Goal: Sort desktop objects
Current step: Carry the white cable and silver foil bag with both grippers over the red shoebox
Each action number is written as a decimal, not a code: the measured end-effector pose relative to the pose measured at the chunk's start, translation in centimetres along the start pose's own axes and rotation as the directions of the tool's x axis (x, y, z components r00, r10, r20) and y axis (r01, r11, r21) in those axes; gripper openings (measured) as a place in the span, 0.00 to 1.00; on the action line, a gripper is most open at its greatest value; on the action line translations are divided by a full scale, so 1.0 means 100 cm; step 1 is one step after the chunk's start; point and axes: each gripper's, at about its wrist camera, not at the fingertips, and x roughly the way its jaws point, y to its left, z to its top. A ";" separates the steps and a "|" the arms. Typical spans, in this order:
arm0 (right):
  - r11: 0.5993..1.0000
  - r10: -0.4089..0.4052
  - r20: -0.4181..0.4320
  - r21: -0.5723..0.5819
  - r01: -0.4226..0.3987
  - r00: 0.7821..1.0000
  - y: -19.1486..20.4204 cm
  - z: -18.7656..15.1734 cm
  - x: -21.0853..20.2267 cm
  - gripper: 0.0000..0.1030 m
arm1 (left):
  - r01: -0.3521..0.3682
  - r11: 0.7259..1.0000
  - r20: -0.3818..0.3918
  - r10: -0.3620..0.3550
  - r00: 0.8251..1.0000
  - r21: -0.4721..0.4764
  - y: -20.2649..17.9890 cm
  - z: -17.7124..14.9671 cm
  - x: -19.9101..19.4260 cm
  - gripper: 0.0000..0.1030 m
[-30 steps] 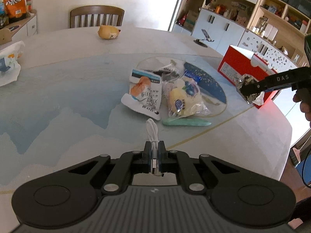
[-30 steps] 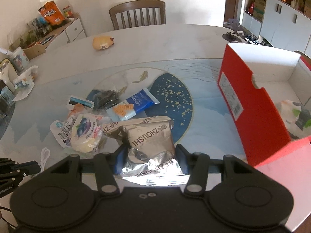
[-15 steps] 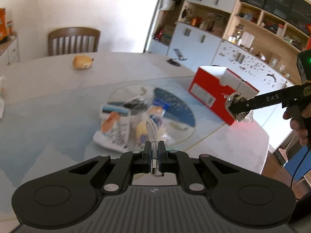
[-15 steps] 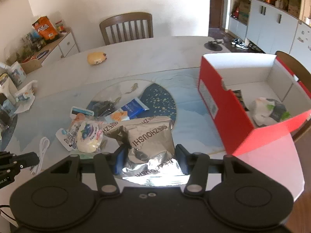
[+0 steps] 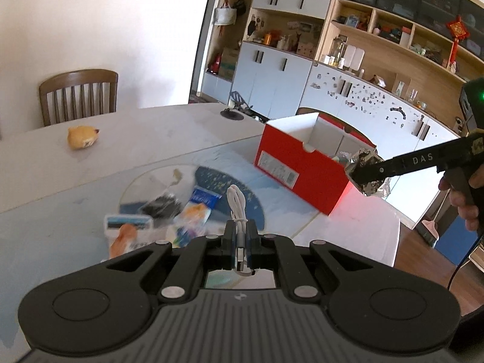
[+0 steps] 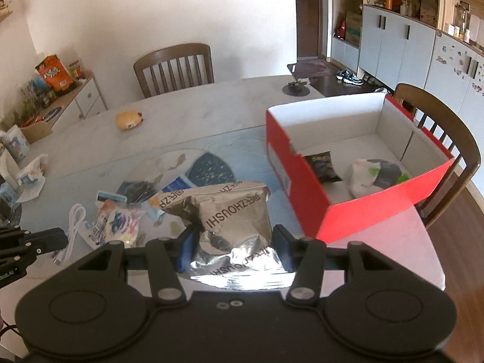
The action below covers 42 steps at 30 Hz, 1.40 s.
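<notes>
Table (image 6: pixel 211 112): round, pale top, everything below sits on it or hangs over it.

Red box (image 6: pixel 305 187): open, on the table's right side; a dark packet (image 6: pixel 323 167) and a white bag (image 6: pixel 370 175) lie inside.

Snack pile (image 6: pixel 127 211): loose packets near the table's middle.

Silver bag (image 6: pixel 233 214): your right gripper (image 6: pixel 236 246) pinches it at half width, raised just left of the box.

White cable (image 5: pixel 237 204): your left gripper (image 5: pixel 241 243) is clamped narrow on its plug end, above the pile.

Wooden chair (image 6: pixel 174 68) behind table; cabinets (image 5: pixel 272 75) line the wall.
</notes>
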 end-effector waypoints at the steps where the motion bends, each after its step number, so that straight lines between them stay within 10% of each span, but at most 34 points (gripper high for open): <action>1: 1.000 0.001 0.001 -0.001 -0.001 1.000 -0.005 0.002 0.000 0.51 | 0.000 1.000 0.002 0.000 1.000 0.002 -0.005 0.004 0.004 0.05; 42: 0.997 0.061 -0.034 -0.038 -0.062 0.998 -0.209 0.086 0.052 0.51 | 0.064 0.990 -0.030 -0.061 0.998 0.125 -0.175 0.113 0.188 0.05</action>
